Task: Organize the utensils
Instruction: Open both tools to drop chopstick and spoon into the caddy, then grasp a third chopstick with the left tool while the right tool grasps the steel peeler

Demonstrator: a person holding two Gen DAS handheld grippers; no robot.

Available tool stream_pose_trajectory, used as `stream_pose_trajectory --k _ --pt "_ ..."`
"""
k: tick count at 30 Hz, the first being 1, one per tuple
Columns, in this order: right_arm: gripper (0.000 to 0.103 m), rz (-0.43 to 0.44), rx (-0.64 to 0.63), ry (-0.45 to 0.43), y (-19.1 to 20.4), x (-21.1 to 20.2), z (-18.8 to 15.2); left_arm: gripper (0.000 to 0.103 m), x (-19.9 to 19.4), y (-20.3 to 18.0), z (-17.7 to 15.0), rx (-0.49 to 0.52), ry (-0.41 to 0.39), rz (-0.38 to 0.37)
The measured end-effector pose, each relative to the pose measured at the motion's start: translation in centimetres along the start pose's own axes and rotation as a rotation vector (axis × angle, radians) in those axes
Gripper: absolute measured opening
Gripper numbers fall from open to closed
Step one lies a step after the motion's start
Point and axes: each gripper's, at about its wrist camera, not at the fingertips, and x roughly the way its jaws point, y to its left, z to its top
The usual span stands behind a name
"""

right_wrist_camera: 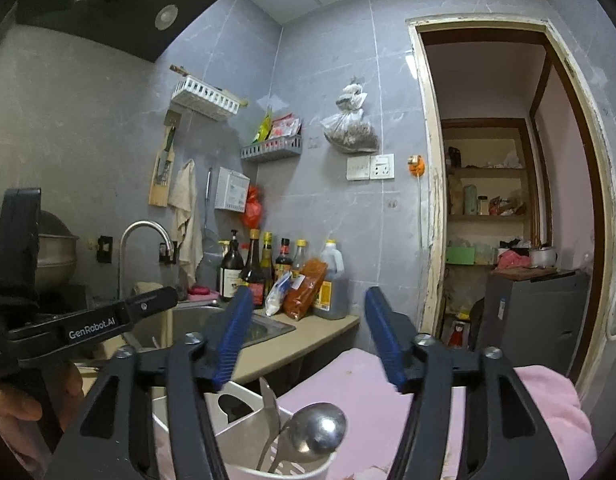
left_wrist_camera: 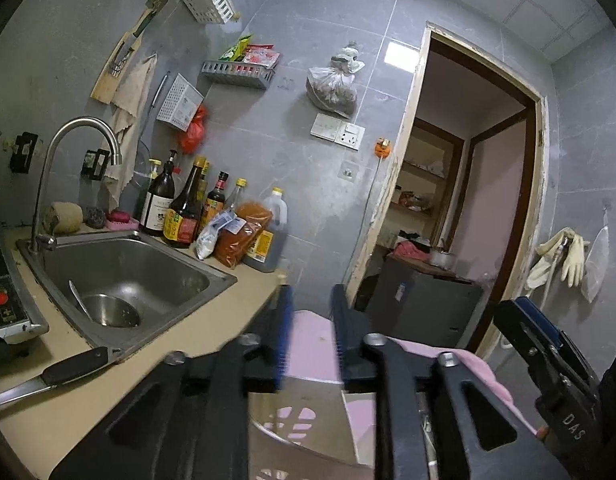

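Left gripper (left_wrist_camera: 310,332): jaws partly apart, empty, above white holder (left_wrist_camera: 303,436).
Right gripper (right_wrist_camera: 308,344): jaws wide apart, empty, above same holder (right_wrist_camera: 243,432).
Holder: white, slotted, beside pink cloth (right_wrist_camera: 368,392); holds spoon (right_wrist_camera: 318,428) bowl-up, one more utensil.
Knife (left_wrist_camera: 51,376): black handle, flat on counter (left_wrist_camera: 195,332) by sink (left_wrist_camera: 123,268).
Sink: ladle (left_wrist_camera: 107,308) lying inside.

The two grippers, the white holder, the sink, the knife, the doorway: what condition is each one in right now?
Left gripper: open, holding nothing.
Right gripper: open, holding nothing.
White utensil holder: upright, holding a ladle and other utensils.
Sink: no water running, a steel bowl inside.
Knife: lying flat on the counter.
Doorway: open.
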Motion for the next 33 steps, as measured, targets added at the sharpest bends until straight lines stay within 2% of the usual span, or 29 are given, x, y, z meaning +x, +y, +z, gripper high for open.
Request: stream_pose_trajectory --k 4,9,10,15,18,22,27,33 --pt "0.079 -0.037 -0.021 -0.018 -0.6 -1.8 1.1 0.033 -1.0 -1.3 0.9 0.007 0.004 0.014" --pt "0.099 -0.121 -0.045 -0.048 -2.3 -4.6 2.6 0.070 -2.9 -5.4 1.5 0.102 -0.025 0.003" --pt "0.103 -0.140 -0.047 -0.054 -2.8 -5.4 2.9 0.073 -3.2 -6.4 1.5 0.124 -0.025 -0.010" --pt "0.103 -0.240 -0.056 -0.074 -5.6 -9.3 3.8 0.097 -3.9 -11.0 0.5 0.223 -0.040 -0.071" --pt "0.103 -0.293 -0.058 -0.073 -7.5 -11.6 4.2 0.101 -4.2 -13.3 -0.4 0.255 -0.049 -0.117" --pt "0.103 -0.354 -0.068 -0.055 -9.6 -14.0 4.1 0.101 -3.8 -16.4 -2.0 0.301 -0.015 -0.194" --pt "0.103 -0.410 -0.079 0.013 -11.9 -16.1 2.7 0.101 -2.4 -19.6 -4.7 0.361 0.086 -0.265" --pt "0.103 -0.431 -0.086 0.136 -14.3 -17.2 0.0 0.101 0.5 -22.0 -8.9 0.428 0.255 -0.287"
